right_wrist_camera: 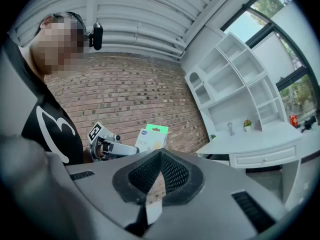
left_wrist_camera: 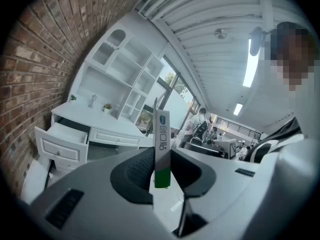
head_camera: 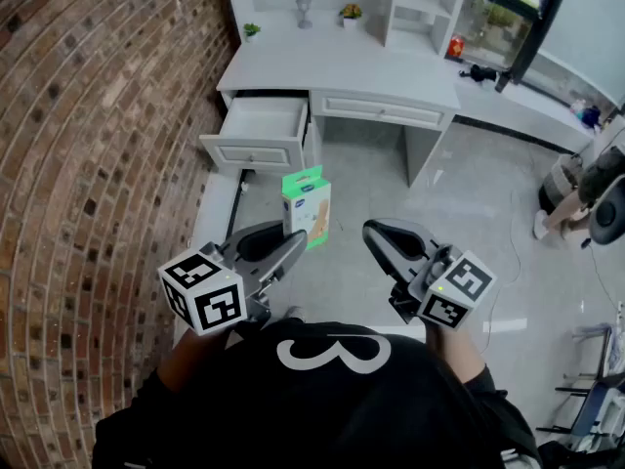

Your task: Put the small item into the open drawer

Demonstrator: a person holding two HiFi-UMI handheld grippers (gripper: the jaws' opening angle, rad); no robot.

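A small white and green box [head_camera: 306, 206] stands upright in the air, and my left gripper [head_camera: 291, 245] is shut on its lower edge. The left gripper view shows the box [left_wrist_camera: 161, 144] edge-on, pinched between the two pads. Ahead and to the left, the white desk [head_camera: 342, 66] has its left drawer [head_camera: 262, 130] pulled out, open and empty; the same drawer [left_wrist_camera: 60, 141] shows low at the left of that view. My right gripper [head_camera: 376, 231] hangs beside the box, jaws shut with nothing in them. From the right gripper view the box [right_wrist_camera: 151, 136] and the left gripper [right_wrist_camera: 112, 146] are seen against the bricks.
A brick wall [head_camera: 88, 115] runs along the left. A white shelf unit [head_camera: 420, 3] and small potted plants [head_camera: 350, 13] stand on the desk. The middle drawer [head_camera: 376, 110] is closed. A seated person [head_camera: 586, 189] is at the far right.
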